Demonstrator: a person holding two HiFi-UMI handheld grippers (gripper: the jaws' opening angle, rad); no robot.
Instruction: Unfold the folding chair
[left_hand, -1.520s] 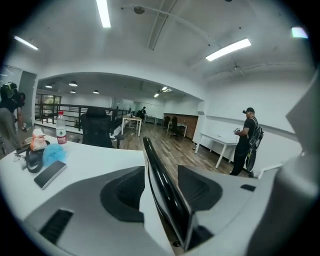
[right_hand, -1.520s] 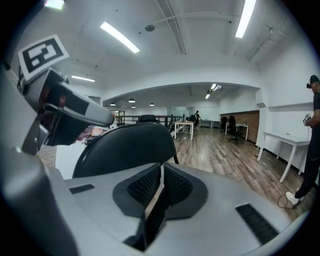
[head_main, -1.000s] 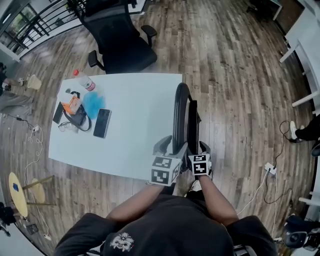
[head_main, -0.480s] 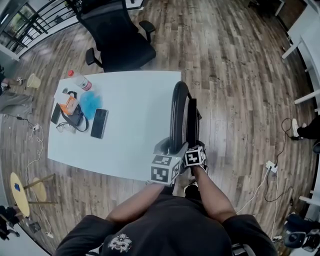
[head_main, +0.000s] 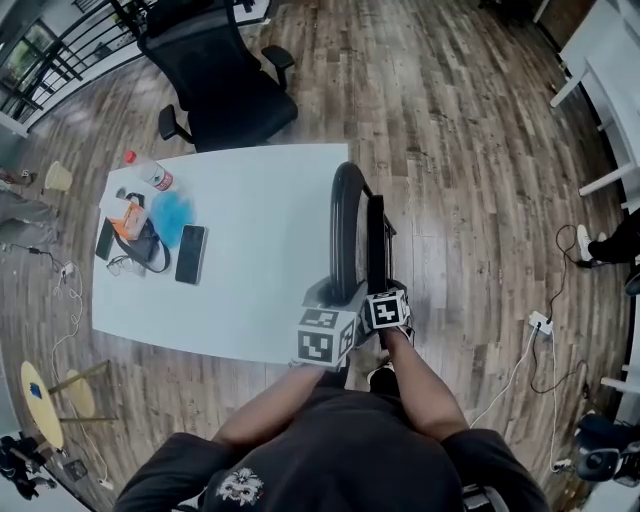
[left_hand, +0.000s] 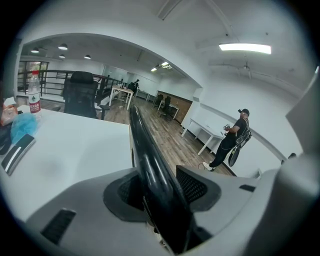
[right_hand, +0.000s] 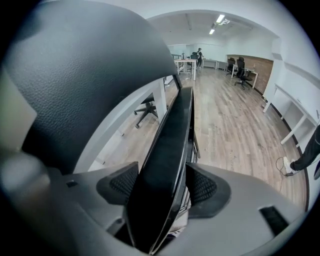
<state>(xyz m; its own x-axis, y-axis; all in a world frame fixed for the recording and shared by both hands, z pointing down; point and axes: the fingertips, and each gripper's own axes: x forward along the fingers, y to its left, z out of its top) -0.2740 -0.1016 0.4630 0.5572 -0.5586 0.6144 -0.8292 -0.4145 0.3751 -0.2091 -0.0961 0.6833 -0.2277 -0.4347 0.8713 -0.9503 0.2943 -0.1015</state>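
The folded black chair (head_main: 352, 230) stands upright against the white table's right edge. Its curved back tube (left_hand: 145, 150) runs between my left gripper's (left_hand: 157, 189) jaws. Those jaws are closing, and both pads lie against the tube. The flat seat panel (right_hand: 172, 145) fills the gap of my right gripper (right_hand: 162, 186), whose pads touch it on both sides. In the head view the left gripper (head_main: 337, 297) and the right gripper (head_main: 384, 292) sit side by side at the chair's near end, right in front of my body.
The white table (head_main: 260, 270) carries a phone (head_main: 190, 253), a blue cloth (head_main: 172, 215), a bottle (head_main: 150, 172) and small items at its left. A black office chair (head_main: 215, 80) stands beyond it. Cables and a power strip (head_main: 537, 322) lie on the wooden floor at right. A person (left_hand: 232, 140) stands far off.
My right gripper has sunk lower onto the seat panel and drawn closer to the left one. The left gripper has kept its place on the back tube.
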